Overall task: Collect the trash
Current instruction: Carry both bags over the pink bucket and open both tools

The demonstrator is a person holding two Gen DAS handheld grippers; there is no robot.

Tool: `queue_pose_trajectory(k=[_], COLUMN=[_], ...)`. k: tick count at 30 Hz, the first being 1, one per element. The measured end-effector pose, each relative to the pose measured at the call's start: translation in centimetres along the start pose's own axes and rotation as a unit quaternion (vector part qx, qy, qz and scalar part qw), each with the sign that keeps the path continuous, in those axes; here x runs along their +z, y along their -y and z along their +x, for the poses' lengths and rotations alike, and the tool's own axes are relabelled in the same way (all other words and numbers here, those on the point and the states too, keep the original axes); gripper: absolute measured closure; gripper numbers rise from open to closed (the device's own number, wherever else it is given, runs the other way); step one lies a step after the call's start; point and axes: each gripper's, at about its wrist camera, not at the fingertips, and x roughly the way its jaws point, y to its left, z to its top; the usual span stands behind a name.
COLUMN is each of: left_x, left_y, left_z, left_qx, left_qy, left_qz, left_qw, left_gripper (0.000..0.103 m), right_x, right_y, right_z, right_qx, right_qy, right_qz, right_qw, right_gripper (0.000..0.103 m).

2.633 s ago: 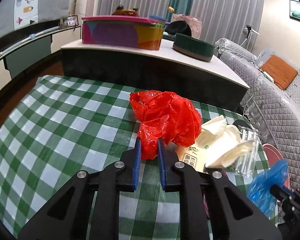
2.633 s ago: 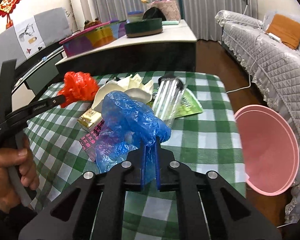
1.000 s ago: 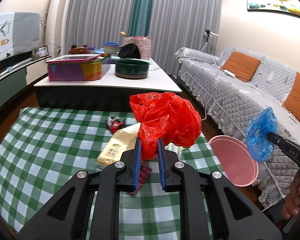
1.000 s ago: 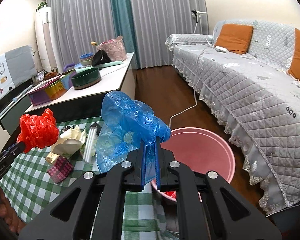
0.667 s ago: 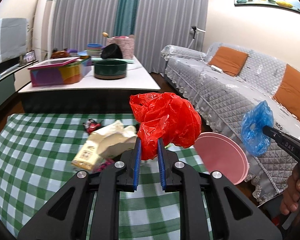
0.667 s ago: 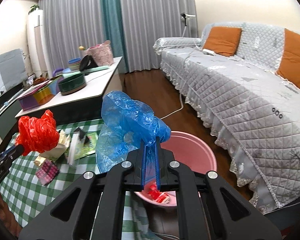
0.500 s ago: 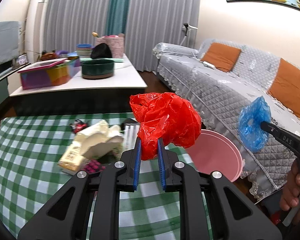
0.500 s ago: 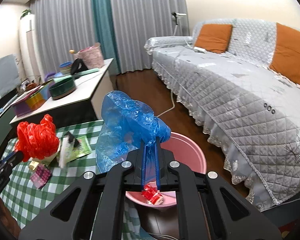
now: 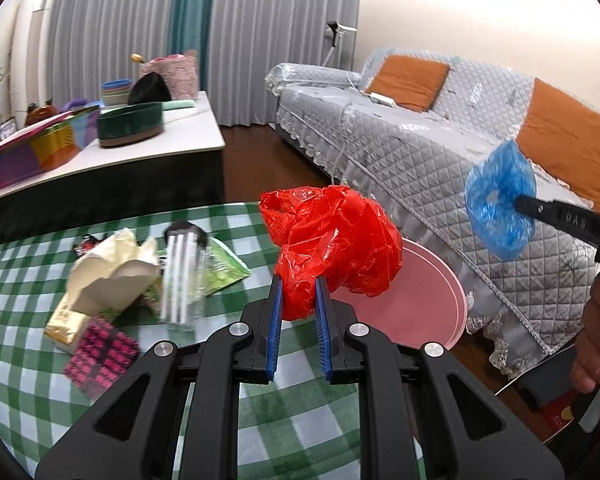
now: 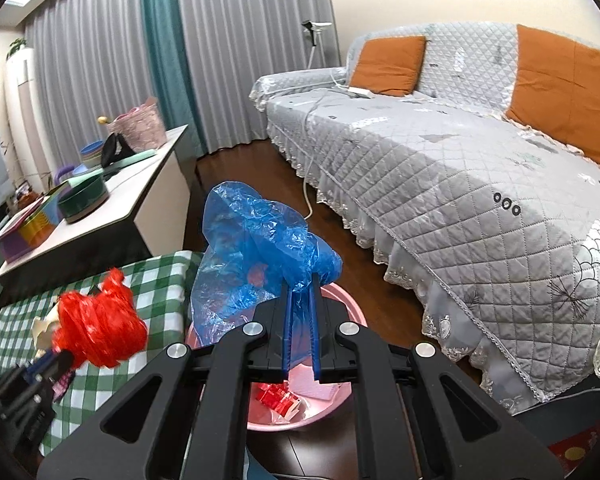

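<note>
My left gripper (image 9: 296, 300) is shut on a crumpled red plastic bag (image 9: 332, 240) and holds it above the right edge of the green checked table (image 9: 27, 360). My right gripper (image 10: 300, 312) is shut on a crumpled blue plastic bag (image 10: 259, 256) and holds it above the pink bin (image 10: 332, 404), which stands on the floor beside the table and holds red and white scraps. The bin also shows in the left wrist view (image 9: 420, 304). The blue bag shows there too (image 9: 500, 204), and the red bag shows in the right wrist view (image 10: 99, 324).
On the table lie a cream carton (image 9: 107, 272), a clear plastic box (image 9: 179, 276), a green packet (image 9: 223, 268), a gold box (image 9: 65, 324) and a pink patterned packet (image 9: 101, 356). A grey quilted sofa (image 10: 480, 184) stands on the right. A white-topped cabinet (image 9: 111, 148) is behind.
Both grippers have swung right from over the table toward the bin, each keeping its bag. The right gripper now hangs over the bin; the left one is at the table's right edge.
</note>
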Motion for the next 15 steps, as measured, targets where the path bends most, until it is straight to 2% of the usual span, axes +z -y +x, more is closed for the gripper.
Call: queue_pose_trajectory(k=[15], left_x=[0.3], left_y=[2.5], left_z=[4.4], left_qx=[-0.017], left_qy=[-0.020], left_qz=[0.026], left_qw=[0.9993], left_gripper=[0.087], right_x=[-0.4], right_y=[-0.4], right_z=[2.5], right_qx=[-0.005], right_qy=[-0.017], right_qz=[0.003], right_qw=[1.000], right_gripper=[0.095])
